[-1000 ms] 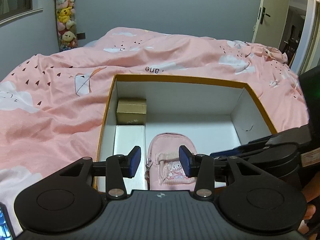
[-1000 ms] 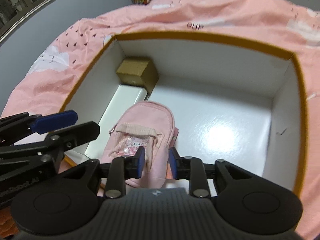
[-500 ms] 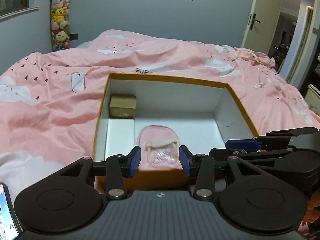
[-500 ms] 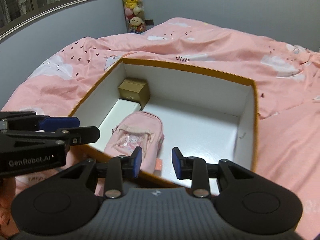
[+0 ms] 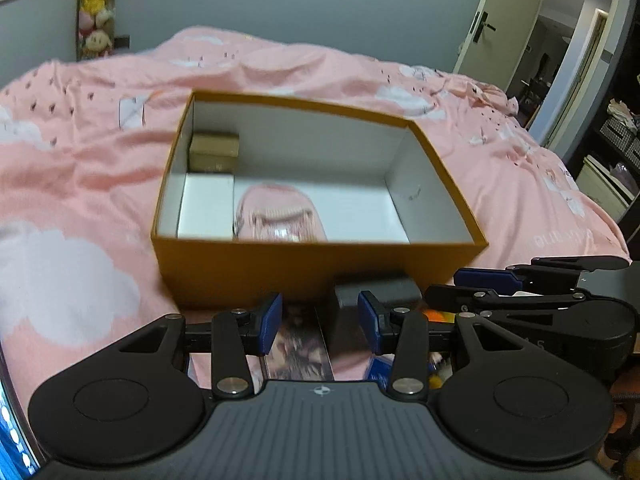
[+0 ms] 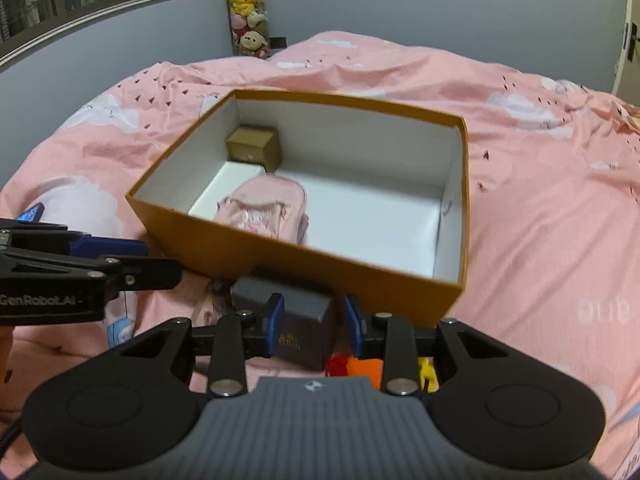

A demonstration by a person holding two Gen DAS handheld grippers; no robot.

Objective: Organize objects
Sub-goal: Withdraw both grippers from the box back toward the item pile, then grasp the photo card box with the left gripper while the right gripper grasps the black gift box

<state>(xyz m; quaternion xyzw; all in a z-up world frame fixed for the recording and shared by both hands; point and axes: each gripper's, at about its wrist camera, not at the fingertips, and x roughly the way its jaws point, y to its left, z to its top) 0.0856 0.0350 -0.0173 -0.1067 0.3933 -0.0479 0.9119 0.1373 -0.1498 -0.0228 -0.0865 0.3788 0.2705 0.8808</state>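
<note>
Orange box (image 6: 352,276), right half bare

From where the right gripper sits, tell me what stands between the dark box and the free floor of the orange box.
Only the orange box's near wall stands between. The dark box lies on the bed just outside it, between the open fingers of the right gripper. Inside, the floor right of the pink pouch is bare.
</note>
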